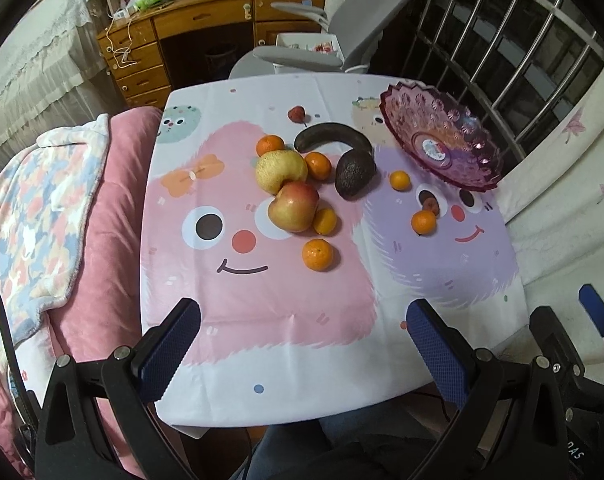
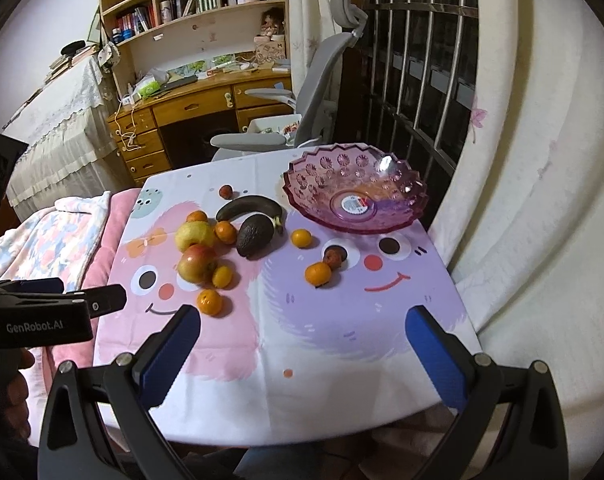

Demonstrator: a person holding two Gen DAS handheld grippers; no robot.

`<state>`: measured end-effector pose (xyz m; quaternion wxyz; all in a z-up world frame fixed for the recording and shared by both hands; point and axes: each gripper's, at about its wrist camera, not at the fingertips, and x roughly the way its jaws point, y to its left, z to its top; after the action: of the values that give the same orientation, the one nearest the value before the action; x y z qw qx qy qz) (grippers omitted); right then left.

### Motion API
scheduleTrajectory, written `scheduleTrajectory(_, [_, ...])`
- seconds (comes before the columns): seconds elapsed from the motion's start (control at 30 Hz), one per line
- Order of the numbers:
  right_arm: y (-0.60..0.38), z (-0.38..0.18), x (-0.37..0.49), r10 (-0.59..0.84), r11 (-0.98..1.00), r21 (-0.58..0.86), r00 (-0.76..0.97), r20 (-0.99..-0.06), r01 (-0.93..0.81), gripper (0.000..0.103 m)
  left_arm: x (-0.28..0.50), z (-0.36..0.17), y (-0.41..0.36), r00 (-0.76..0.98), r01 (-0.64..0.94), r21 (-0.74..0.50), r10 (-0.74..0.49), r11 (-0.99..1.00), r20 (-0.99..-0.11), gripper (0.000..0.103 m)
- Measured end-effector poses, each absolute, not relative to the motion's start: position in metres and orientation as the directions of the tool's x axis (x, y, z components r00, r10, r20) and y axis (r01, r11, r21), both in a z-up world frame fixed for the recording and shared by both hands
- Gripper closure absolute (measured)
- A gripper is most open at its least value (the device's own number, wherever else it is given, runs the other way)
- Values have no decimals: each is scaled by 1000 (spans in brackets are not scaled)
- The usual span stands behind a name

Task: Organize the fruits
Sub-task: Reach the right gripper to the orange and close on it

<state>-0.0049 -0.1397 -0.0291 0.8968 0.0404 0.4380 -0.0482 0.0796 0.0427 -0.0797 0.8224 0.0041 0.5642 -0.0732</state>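
Loose fruit lies on a cartoon tablecloth: a red-yellow apple, a yellow pear, a dark banana, an avocado, several tangerines and small red fruits. An empty pink glass bowl stands at the far right. My left gripper and right gripper hover open over the near table edge, holding nothing.
A pink quilt and patterned blanket lie left of the table. A grey office chair and wooden desk stand behind it. Window bars and a white curtain line the right side.
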Motion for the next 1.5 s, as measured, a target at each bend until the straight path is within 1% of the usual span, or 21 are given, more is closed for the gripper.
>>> scheduleTrajectory(0.13, [-143, -44, 11, -55, 996, -1, 633, -772, 85, 1, 101, -95, 35, 331, 128, -38, -79, 991, -941, 1])
scheduleTrajectory(0.27, [-145, -62, 32, -39, 999, -12, 619, -784, 47, 2, 125, -113, 30, 293, 131, -29, -66, 991, -954, 1])
scheduleTrajectory(0.4, [-147, -83, 53, -7, 1000, -5, 592, -806, 6, 7, 153, -144, 29, 211, 104, -74, -94, 992, -973, 1])
scheduleTrajectory(0.6, [-155, -122, 85, 11, 1000, -2, 543, -840, -23, 11, 181, -195, 24, 117, 55, -78, -84, 995, -990, 1])
scheduleTrajectory(0.8, [-172, -167, 114, 14, 1000, 11, 472, -881, -7, 21, 193, -237, 21, 44, 22, -128, -129, 992, -991, 1])
scheduleTrajectory(0.87, [-177, -181, 122, 14, 1000, 15, 451, -892, -2, 25, 196, -245, 20, 40, 23, -126, -127, 992, -991, 3])
scheduleTrajectory(0.97, [-179, -197, 130, 35, 999, 32, 422, -906, -14, 28, 197, -258, 19, 22, 28, -127, -128, 992, -992, 7])
scheduleTrajectory(1.1, [-175, -214, 137, 44, 999, 33, 395, -918, -35, 34, 196, -269, 17, 13, 23, -151, -151, 988, -988, 16])
scheduleTrajectory(1.17, [-174, -220, 139, 45, 999, 32, 388, -920, -38, 37, 196, -272, 16, 8, 24, -159, -159, 987, -987, 22])
scheduleTrajectory(1.23, [-173, -224, 141, 44, 999, 33, 385, -922, -36, 39, 195, -276, 16, 2, 23, -168, -168, 985, -986, 32])
scheduleTrajectory(1.27, [-173, -226, 142, 43, 999, 32, 383, -923, -34, 42, 197, -276, 15, -1, 24, -173, -173, 985, -985, 34])
scheduleTrajectory(1.33, [-173, -230, 143, 40, 999, 33, 376, -926, -26, 46, 195, -280, 15, -7, 26, -180, -180, 983, -984, 45])
scheduleTrajectory(1.4, [-175, -232, 144, 40, 999, 36, 378, -925, -17, 48, 193, -282, 17, -9, 24, -191, -190, 981, -982, 47])
scheduleTrajectory(1.5, [-175, -235, 147, 31, 1000, 27, 389, -921, -16, 50, 198, -282, 16, -6, 28, -206, -206, 978, -979, 56])
